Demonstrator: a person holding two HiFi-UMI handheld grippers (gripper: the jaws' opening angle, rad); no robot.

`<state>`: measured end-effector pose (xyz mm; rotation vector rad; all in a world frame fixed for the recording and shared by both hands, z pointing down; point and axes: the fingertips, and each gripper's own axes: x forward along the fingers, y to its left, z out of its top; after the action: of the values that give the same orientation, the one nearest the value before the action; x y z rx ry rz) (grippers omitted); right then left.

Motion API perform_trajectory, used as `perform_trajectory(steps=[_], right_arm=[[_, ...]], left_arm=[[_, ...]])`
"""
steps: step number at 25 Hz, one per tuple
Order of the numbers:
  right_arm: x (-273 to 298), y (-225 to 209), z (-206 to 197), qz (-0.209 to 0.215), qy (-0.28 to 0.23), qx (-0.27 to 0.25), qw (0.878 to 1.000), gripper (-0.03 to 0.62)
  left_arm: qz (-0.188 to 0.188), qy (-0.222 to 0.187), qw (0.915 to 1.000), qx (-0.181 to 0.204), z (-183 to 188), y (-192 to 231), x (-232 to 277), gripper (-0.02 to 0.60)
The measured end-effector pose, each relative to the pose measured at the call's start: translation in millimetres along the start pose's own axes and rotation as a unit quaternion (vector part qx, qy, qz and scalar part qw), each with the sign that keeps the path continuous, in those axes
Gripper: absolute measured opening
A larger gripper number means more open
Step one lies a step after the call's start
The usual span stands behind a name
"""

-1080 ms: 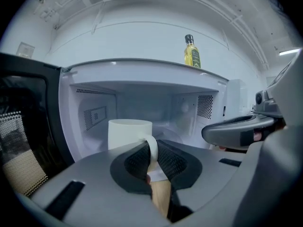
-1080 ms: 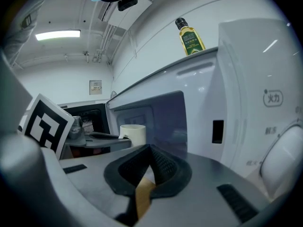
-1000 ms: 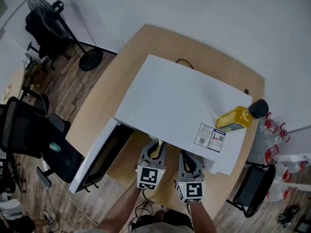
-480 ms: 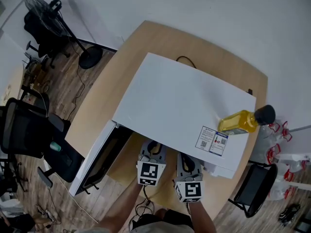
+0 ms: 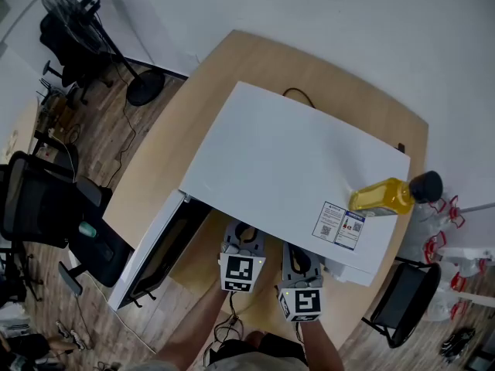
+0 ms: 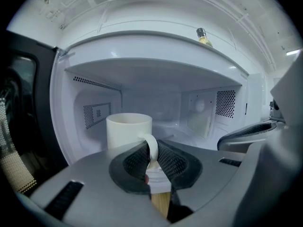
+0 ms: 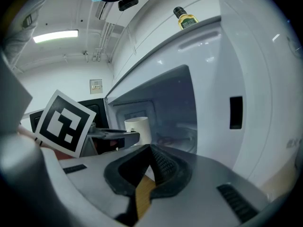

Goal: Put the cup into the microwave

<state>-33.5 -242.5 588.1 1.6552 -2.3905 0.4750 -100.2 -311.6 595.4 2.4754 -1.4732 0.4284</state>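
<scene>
A white cup (image 6: pixel 129 129) stands upright just inside the open microwave (image 5: pixel 286 161). My left gripper (image 6: pixel 152 161) is shut on its handle (image 6: pixel 154 148). In the head view the left gripper (image 5: pixel 241 244) reaches under the microwave's front edge, and the cup is hidden there. My right gripper (image 7: pixel 150 167) sits beside it, shut and empty, in front of the control panel (image 7: pixel 246 103). The right gripper view shows the cup (image 7: pixel 138 129) in the cavity and the left gripper (image 7: pixel 113 135) at its side. In the head view the right gripper (image 5: pixel 298 273) is just right of the left one.
The microwave door (image 5: pixel 158 246) hangs open to the left. A yellow bottle (image 5: pixel 390 195) with a black cap lies on the microwave's top right corner. The wooden table (image 5: pixel 178 130) bears the microwave. Office chairs (image 5: pixel 46 215) and a fan (image 5: pixel 85 22) stand at the left.
My left gripper, with the cup in it, has edged slightly forward toward the microwave opening. The right gripper has stayed where it was.
</scene>
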Motion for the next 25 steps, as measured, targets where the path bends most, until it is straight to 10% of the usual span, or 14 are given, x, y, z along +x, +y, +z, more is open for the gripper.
perform_trajectory(steps=[25], right_arm=[[-17, 3, 18, 0.008, -0.019, -0.011, 1.0, 0.018]], left_arm=[[0.033, 0.017, 0.9993, 0.002, -1, 2, -17, 0.195]])
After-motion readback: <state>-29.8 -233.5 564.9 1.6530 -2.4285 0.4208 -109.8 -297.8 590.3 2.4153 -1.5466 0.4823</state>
